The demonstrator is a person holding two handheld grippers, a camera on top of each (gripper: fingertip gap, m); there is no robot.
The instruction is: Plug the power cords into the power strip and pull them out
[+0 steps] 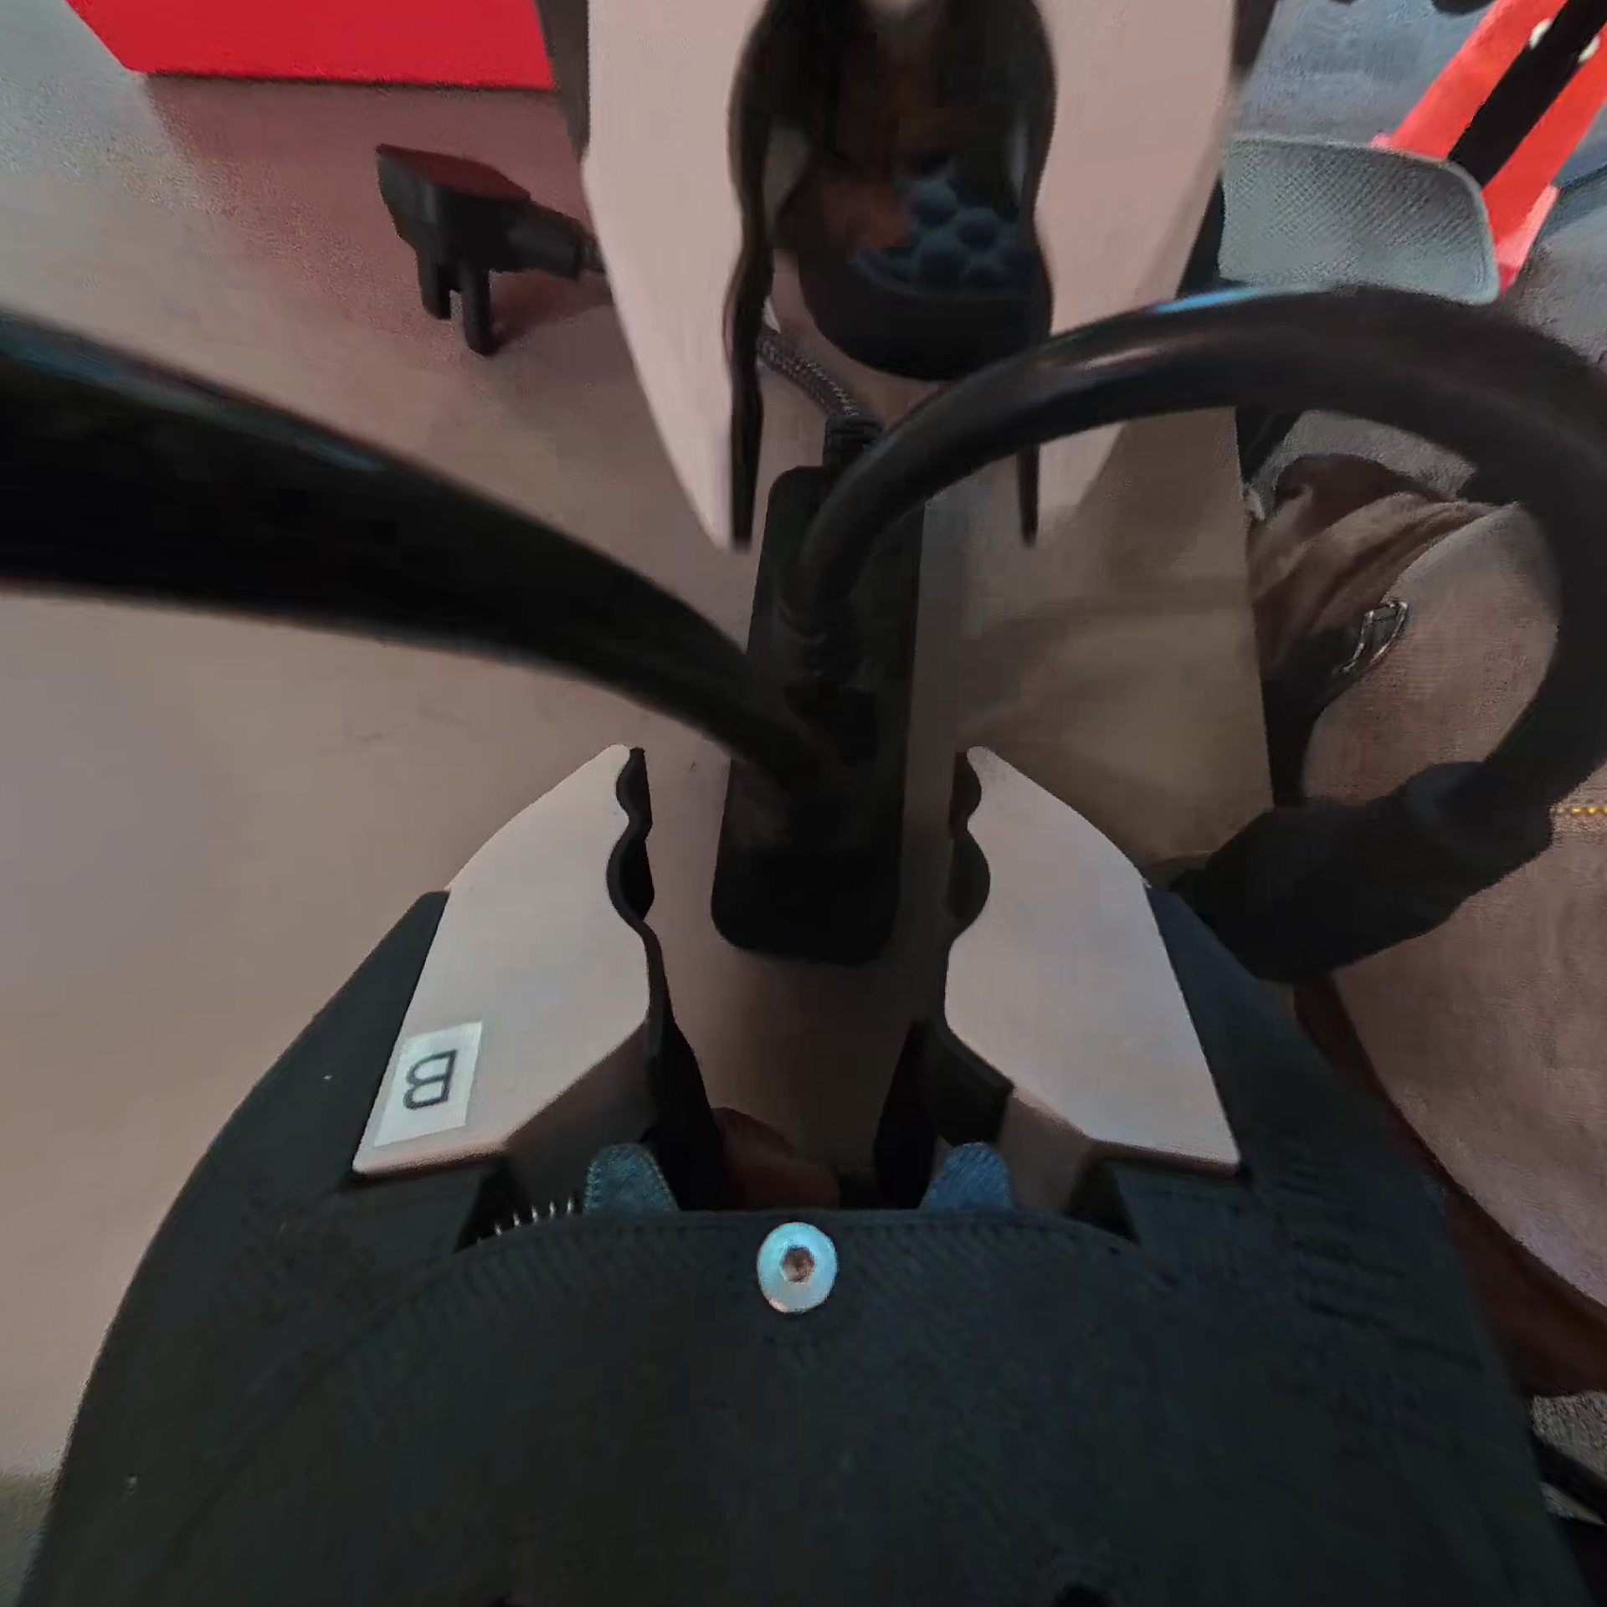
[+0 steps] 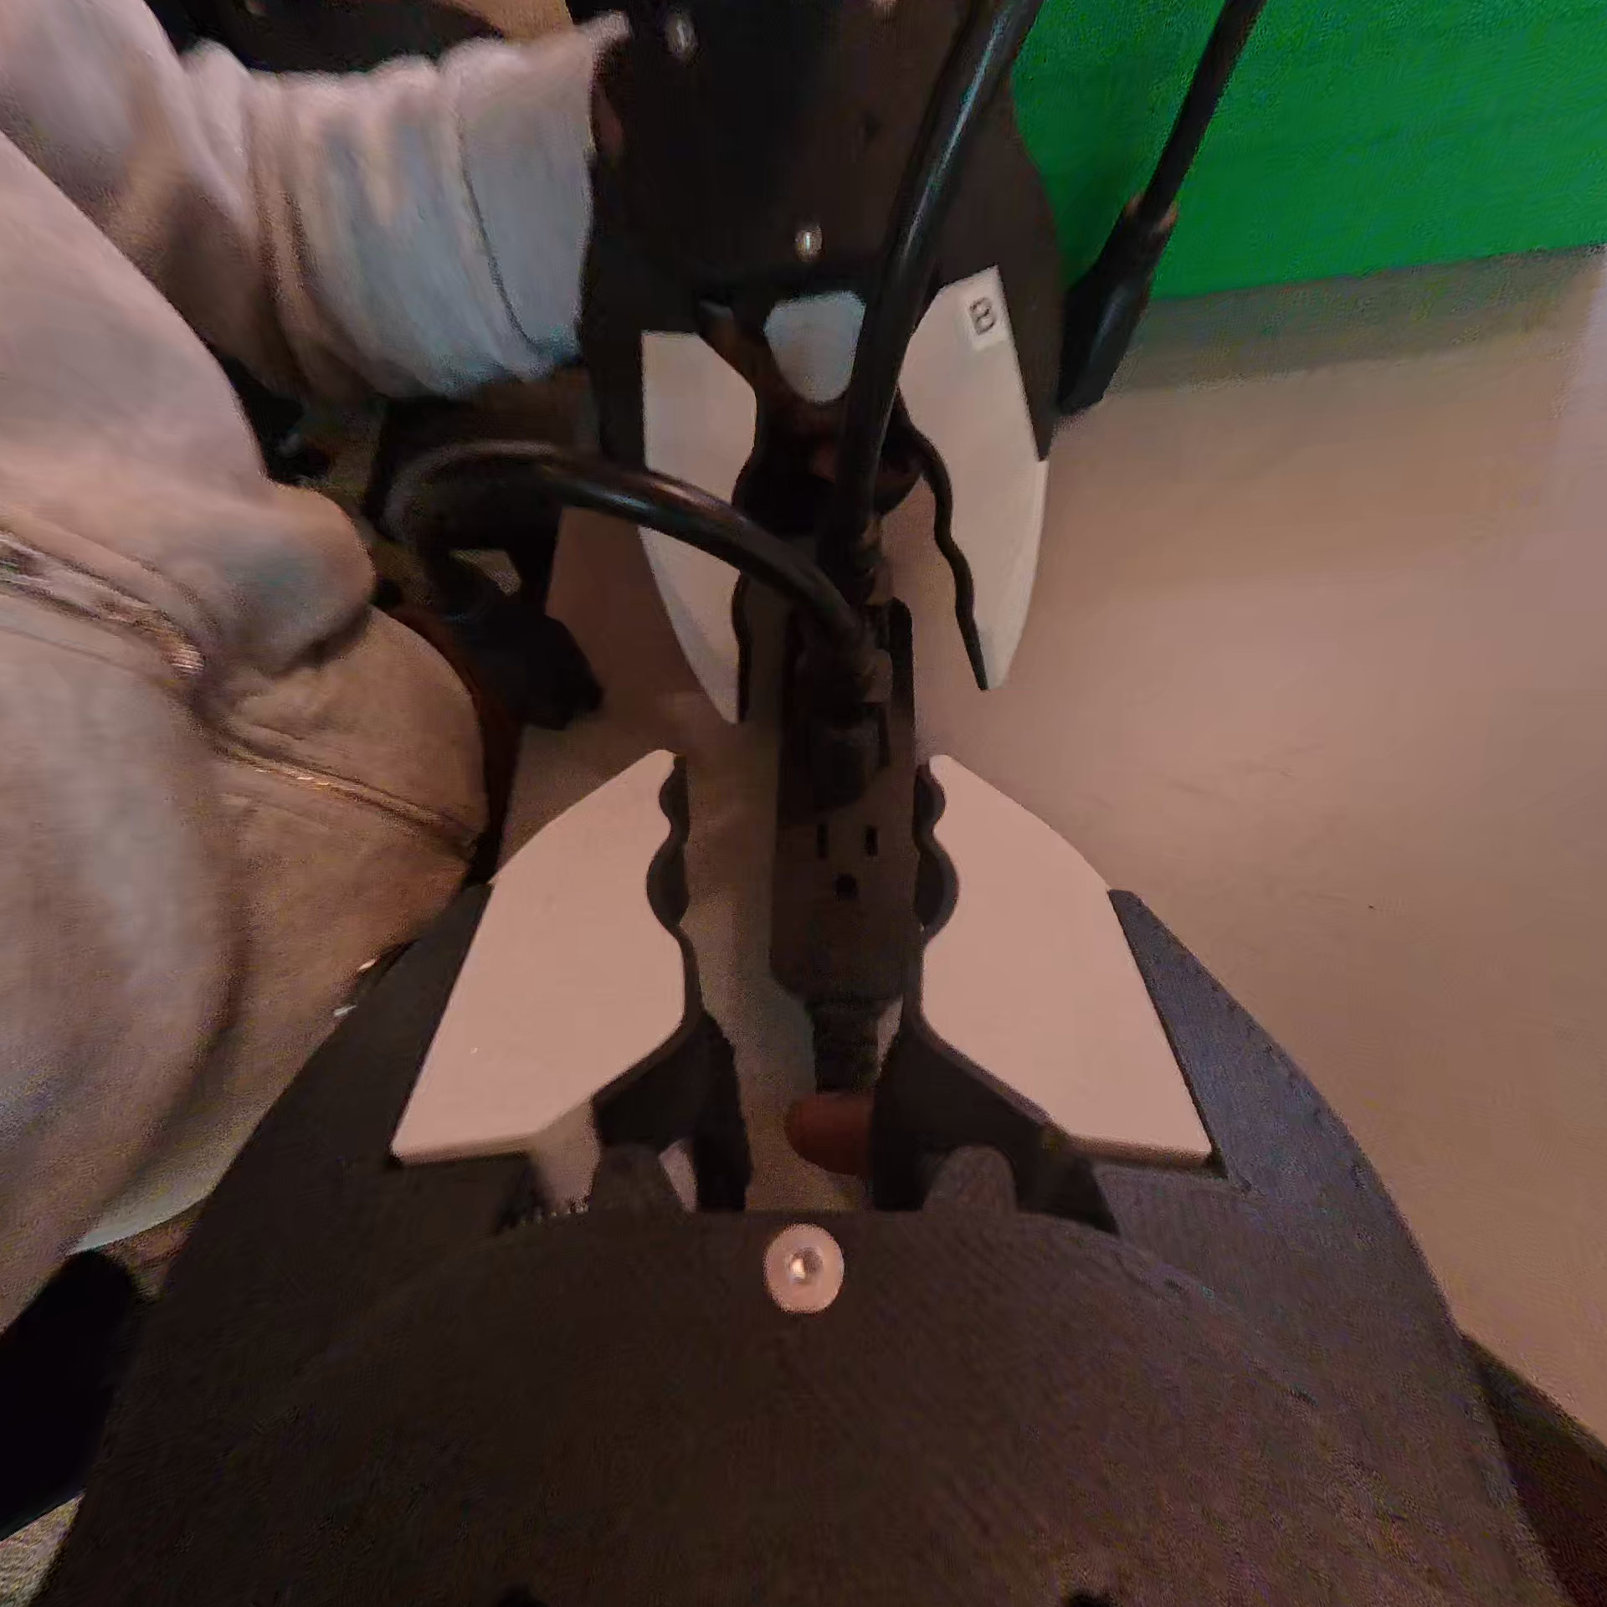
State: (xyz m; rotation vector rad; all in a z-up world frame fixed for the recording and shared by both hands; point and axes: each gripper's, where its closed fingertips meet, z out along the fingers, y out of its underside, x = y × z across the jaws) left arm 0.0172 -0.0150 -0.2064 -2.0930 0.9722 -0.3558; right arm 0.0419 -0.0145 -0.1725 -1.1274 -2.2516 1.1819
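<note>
A black power strip lies on the pale table, lengthwise between both grippers. Two black cords are plugged into it: one plug has its cord running left, and a second plug has its cord arcing right. My left gripper is open and straddles one end of the strip. My right gripper is open and straddles the other end, where a free socket shows. Each gripper faces the other: the right is seen beyond the strip, and so is the left. A loose black plug lies on the table at the far left.
A red box stands at the far left edge. A green box stands at the back right. A person's grey sleeve fills the left side. A taped cord loop hangs at the right. Another black cord end hangs near the green box. About 5 centimetres separates my left fingertips from my right. Both grippers' tips are roughly 15 centimetres from the loose black plug.
</note>
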